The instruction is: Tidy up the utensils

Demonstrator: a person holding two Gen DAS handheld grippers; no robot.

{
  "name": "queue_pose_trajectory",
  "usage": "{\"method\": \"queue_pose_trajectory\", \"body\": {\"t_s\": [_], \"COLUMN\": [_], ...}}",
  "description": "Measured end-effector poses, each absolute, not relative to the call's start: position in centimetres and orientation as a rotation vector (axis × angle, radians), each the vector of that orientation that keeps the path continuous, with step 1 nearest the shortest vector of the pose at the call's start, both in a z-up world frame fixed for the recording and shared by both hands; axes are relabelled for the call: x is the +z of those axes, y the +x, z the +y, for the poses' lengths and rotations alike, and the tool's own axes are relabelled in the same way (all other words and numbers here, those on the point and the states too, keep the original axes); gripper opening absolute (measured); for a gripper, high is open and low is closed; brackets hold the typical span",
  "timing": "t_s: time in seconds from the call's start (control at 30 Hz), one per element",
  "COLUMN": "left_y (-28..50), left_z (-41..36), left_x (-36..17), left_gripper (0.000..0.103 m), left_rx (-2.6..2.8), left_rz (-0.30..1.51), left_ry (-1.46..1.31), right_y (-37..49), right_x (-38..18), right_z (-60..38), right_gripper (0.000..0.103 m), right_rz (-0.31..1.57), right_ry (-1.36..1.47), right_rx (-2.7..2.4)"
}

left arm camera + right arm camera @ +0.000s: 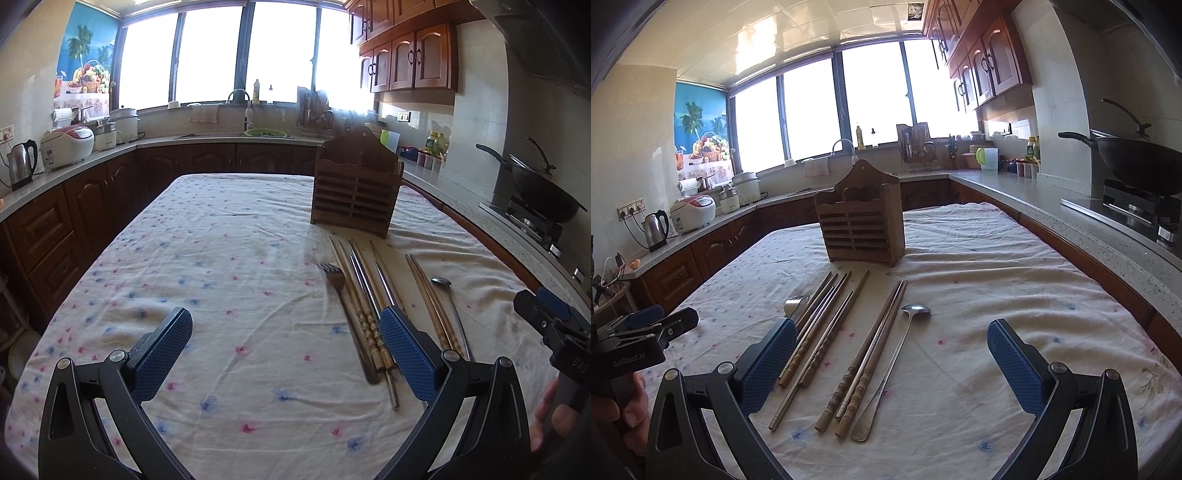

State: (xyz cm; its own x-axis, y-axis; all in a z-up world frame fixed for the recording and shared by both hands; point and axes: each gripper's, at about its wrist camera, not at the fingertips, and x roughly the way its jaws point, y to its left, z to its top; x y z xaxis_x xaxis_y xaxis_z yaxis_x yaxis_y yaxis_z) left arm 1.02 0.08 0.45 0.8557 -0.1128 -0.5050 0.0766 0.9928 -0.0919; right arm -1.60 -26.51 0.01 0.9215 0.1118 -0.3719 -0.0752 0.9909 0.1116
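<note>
A slatted wooden utensil holder point(356, 192) point(862, 225) stands upright on the cloth-covered table point(221, 258) point(997, 258). In front of it lie a metal fork point(338, 284) point(795, 305), several wooden and metal chopsticks point(364, 295) point(827, 332), and a metal spoon point(443, 284) point(905, 332). My left gripper point(286, 321) is open above the cloth, its right finger just over the chopsticks. My right gripper point(892, 332) is open with the chopsticks and spoon lying between its fingers below. Each gripper shows at the edge of the other's view.
Kitchen counters wrap around the table: a kettle point(22, 162) and rice cookers point(66, 146) on the left, a sink point(258, 133) under the window at the back, a black wok point(1137, 162) on a stove at the right. A person's hand point(628, 410) holds the left gripper.
</note>
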Motion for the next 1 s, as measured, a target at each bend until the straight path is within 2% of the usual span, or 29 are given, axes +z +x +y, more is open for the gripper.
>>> {"method": "queue_pose_trajectory", "body": {"t_s": [0.2, 0.33, 0.43, 0.5, 0.53, 0.6, 0.8, 1.0], "left_y": [4.3, 7.2, 9.3, 10.8, 11.4, 12.6, 15.6, 18.3], "left_z": [0.1, 0.1, 0.2, 0.1, 0.0, -0.3, -1.3, -2.0], "left_x": [0.2, -0.4, -1.1, -1.7, -2.0, -2.5, -3.7, -4.7], "left_gripper": [0.1, 0.086, 0.076, 0.068, 0.065, 0.059, 0.045, 0.027], "left_rx": [-0.211, -0.284, -0.325, -0.352, -0.371, -0.403, -0.469, -0.485], "left_rz": [0.644, 0.737, 0.799, 0.845, 0.868, 0.911, 1.01, 1.076], "left_ry": [-0.16, -0.232, -0.276, -0.307, -0.323, -0.352, -0.39, -0.385], "right_y": [0.2, 2.1, 4.0, 5.4, 6.1, 7.6, 11.1, 13.3], "right_x": [-0.2, -0.6, -1.1, -1.5, -1.7, -2.3, -4.0, -5.4], "right_z": [-27.2, -28.3, -29.5, -30.2, -30.4, -31.0, -31.7, -32.3], "right_gripper": [0.103, 0.102, 0.089, 0.076, 0.074, 0.062, 0.047, 0.044], "right_rz": [0.467, 0.534, 0.603, 0.651, 0.675, 0.724, 0.86, 0.929], "right_ry": [0.157, 0.24, 0.311, 0.353, 0.374, 0.426, 0.537, 0.624], "right_rx": [0.147, 0.185, 0.193, 0.199, 0.207, 0.226, 0.296, 0.344]}}
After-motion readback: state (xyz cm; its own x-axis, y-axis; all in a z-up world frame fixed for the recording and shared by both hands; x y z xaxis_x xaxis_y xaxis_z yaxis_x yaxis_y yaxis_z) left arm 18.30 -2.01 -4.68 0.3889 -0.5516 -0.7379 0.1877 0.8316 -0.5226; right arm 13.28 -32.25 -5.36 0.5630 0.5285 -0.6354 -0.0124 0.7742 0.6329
